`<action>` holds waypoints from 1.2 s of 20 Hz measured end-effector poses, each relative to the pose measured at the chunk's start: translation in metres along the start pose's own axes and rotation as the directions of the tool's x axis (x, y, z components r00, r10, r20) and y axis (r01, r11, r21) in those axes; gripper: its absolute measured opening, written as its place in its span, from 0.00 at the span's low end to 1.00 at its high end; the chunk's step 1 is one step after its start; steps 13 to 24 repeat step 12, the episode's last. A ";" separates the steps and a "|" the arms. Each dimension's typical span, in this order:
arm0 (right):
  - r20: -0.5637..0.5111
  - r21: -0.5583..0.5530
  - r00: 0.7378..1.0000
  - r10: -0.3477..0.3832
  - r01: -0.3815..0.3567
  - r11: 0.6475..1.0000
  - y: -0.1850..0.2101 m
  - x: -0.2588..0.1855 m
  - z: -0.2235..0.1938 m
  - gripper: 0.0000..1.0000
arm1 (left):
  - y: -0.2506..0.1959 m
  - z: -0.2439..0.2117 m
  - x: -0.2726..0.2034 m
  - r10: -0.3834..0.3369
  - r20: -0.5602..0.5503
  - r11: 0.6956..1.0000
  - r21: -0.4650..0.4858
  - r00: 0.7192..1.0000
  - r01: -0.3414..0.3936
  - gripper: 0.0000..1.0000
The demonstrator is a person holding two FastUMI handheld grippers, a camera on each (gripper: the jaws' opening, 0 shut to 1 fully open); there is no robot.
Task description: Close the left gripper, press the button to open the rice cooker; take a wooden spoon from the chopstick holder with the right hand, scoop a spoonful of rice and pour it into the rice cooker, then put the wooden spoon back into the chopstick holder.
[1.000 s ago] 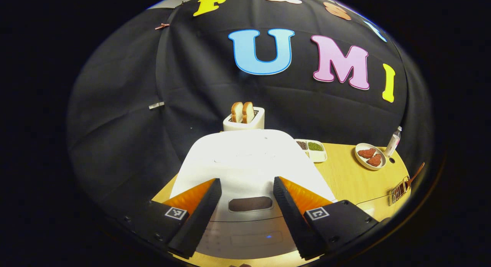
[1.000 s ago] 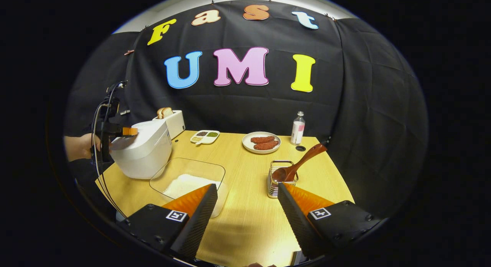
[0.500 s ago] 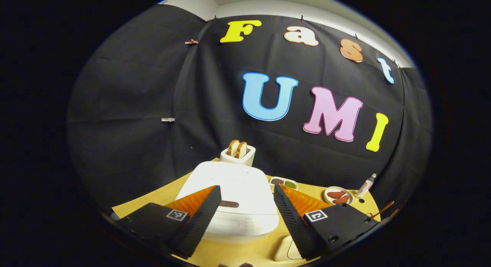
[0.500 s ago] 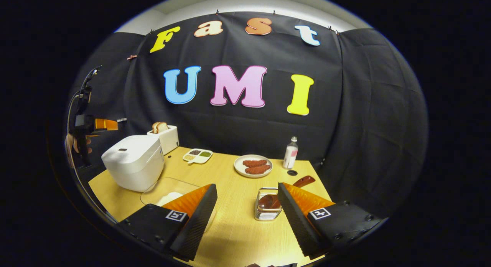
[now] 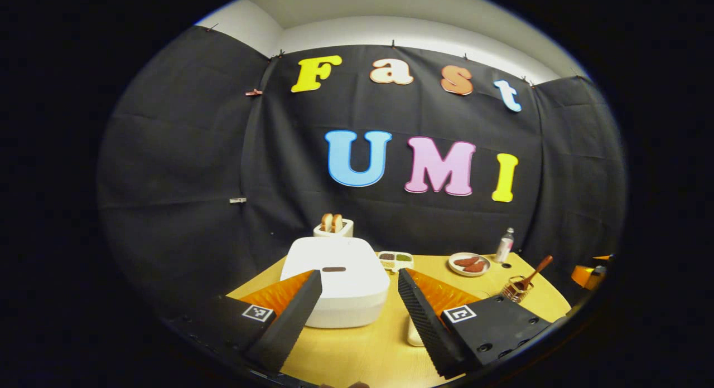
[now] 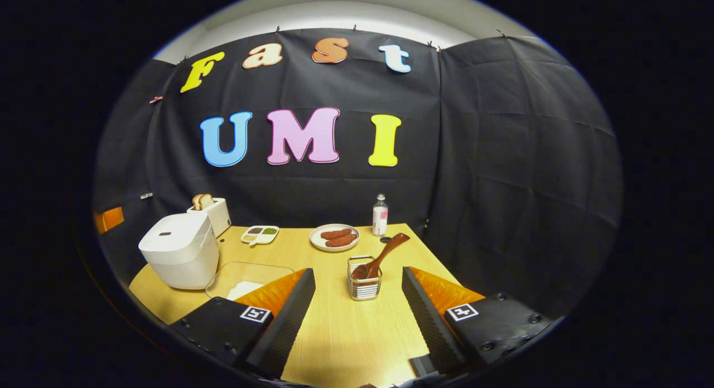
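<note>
The white rice cooker stands with its lid down, and the dark button sits on top near the front. My left gripper is open, held back from the cooker with nothing between its fingers. In the right gripper view the cooker is at the table's left. The wire chopstick holder stands mid-table with the wooden spoon leaning in it, handle up to the right. A clear container of rice lies beside the cooker. My right gripper is open, short of the holder.
On the wooden table, along the back, are a toaster with bread, a small divided tray, a plate of sausages and a bottle. Black cloth walls close in behind and on both sides.
Both grippers have drawn back from the table; the left one left the cooker's lid. The cooker and the holder now look smaller and farther. Both stayed open.
</note>
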State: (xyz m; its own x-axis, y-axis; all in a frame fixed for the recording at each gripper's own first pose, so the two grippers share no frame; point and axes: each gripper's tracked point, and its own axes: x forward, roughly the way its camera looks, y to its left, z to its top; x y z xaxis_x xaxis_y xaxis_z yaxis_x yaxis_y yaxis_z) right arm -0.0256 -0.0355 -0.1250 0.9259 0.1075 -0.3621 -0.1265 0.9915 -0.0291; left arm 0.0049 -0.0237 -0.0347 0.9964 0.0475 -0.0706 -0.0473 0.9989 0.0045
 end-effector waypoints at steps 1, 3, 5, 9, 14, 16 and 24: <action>-0.006 -0.008 1.000 -0.009 0.009 1.000 0.000 -0.009 -0.004 0.98 | -0.004 -0.007 -0.007 -0.028 -0.007 1.000 0.002 1.000 0.028 0.95; -0.001 -0.005 1.000 -0.002 0.002 1.000 0.007 -0.027 -0.002 0.98 | -0.010 -0.018 -0.017 -0.069 -0.028 0.998 -0.004 0.997 0.069 0.95; 0.026 -0.013 1.000 -0.001 0.001 1.000 0.012 -0.039 0.007 0.98 | -0.015 -0.017 -0.023 -0.102 -0.034 0.995 -0.026 0.994 0.101 0.95; 0.064 0.003 0.998 0.009 -0.009 1.000 0.027 -0.062 0.019 0.98 | -0.012 -0.012 -0.026 -0.123 -0.029 0.992 0.005 0.992 0.124 0.95; 0.073 0.005 0.996 0.044 -0.044 0.999 0.038 -0.070 0.019 0.98 | -0.011 -0.019 -0.029 -0.145 -0.053 0.989 0.007 0.988 0.145 0.95; 0.073 0.005 0.996 0.044 -0.044 0.999 0.038 -0.070 0.019 0.98 | -0.011 -0.019 -0.029 -0.145 -0.053 0.989 0.007 0.988 0.145 0.95; 0.073 0.005 0.996 0.044 -0.044 0.999 0.038 -0.070 0.019 0.98 | -0.011 -0.019 -0.029 -0.145 -0.053 0.989 0.007 0.988 0.145 0.95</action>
